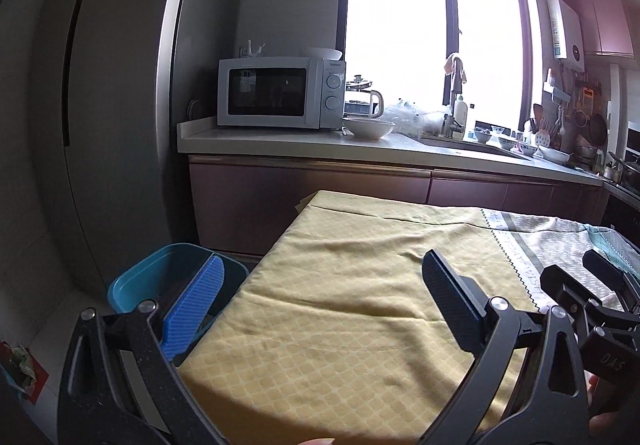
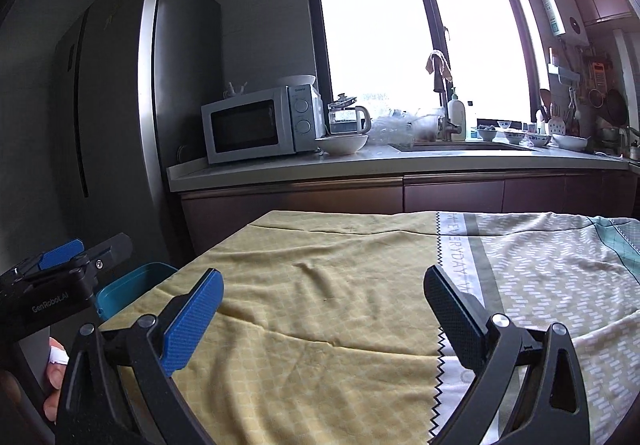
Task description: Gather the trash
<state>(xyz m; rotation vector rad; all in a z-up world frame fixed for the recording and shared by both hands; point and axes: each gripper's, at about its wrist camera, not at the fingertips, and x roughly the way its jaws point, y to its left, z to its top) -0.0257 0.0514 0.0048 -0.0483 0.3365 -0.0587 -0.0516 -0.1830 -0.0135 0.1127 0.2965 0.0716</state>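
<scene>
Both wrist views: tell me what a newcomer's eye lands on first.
The bright window behind the kitchen counter draws the eye first, with the white microwave to its left beside the tall fridge. Nearer, the yellow tablecloth fills the foreground, with the open left gripper and right gripper over it. A blue bin sits on the floor at the table's left edge.

left wrist: held low at the near left corner of the cloth-covered counter, aimed toward the window | right wrist: set further right, same heading | shared: yellow cloth, teal bin, microwave, sink
</scene>
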